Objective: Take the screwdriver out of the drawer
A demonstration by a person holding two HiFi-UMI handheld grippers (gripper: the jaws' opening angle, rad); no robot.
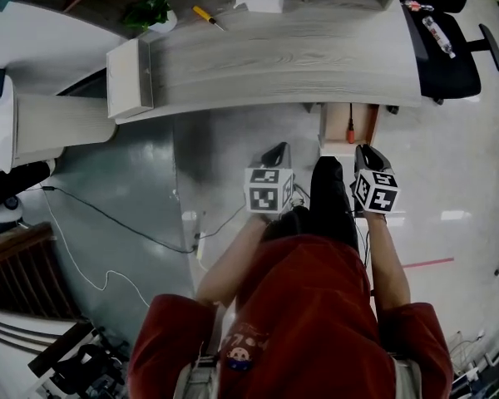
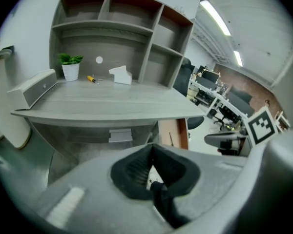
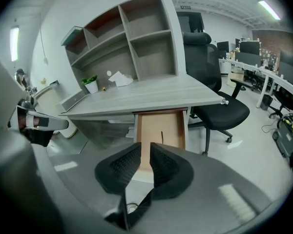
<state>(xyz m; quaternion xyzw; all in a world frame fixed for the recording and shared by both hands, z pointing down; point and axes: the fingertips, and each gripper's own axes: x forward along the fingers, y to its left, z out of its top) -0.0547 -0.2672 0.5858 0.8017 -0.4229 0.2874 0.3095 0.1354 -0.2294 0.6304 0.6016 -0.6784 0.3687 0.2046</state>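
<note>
While both grippers hang low in front of the bench (image 1: pixel 299 56), the drawer (image 1: pixel 328 131) stands pulled out beneath its edge. Inside, the screwdriver (image 1: pixel 350 130) lies lengthwise, orange handle nearest the person. In the head view it sits at about eleven o'clock from the right gripper (image 1: pixel 368 153), whose jaws stand a narrow slit apart, nothing between them. At nine o'clock from that one, the left gripper (image 1: pixel 276 151) has its jaws tip to tip, empty.
</note>
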